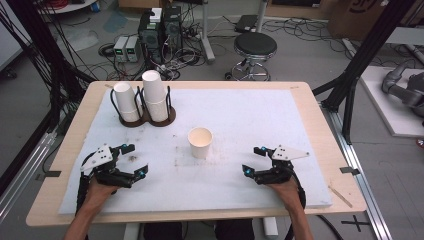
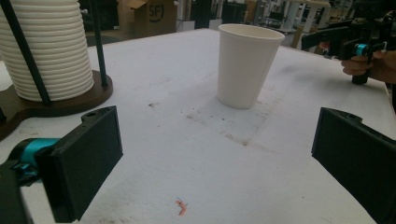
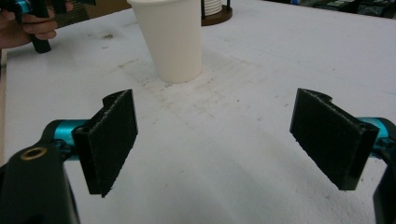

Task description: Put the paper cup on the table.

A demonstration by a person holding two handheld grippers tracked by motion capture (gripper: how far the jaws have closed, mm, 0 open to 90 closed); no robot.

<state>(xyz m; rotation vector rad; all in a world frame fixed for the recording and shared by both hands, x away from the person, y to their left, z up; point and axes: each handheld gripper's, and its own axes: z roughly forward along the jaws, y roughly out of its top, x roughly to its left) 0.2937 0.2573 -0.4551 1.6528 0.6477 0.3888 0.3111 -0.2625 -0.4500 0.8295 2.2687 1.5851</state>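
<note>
While both sets of jaws stand wide apart and hold nothing, the left gripper (image 1: 131, 160) sits lower left of the frame and the right gripper (image 1: 254, 161) lower right, on the worktop (image 1: 250, 107). Between them, centre frame, stands an upright paper cup (image 1: 200, 142), mouth up. Likely light, thin-walled, easily crushed; grip gently mid-wall. Cup stacks in a holder (image 1: 148, 119) upper left.

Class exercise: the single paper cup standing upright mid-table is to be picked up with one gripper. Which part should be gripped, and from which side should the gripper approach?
Grip the paper cup across its side wall, probably around mid-height, coming in level from the person's side. It stands upright, open mouth up, with free mat all around. The right gripper and left gripper both stand open, about equally near.
</note>
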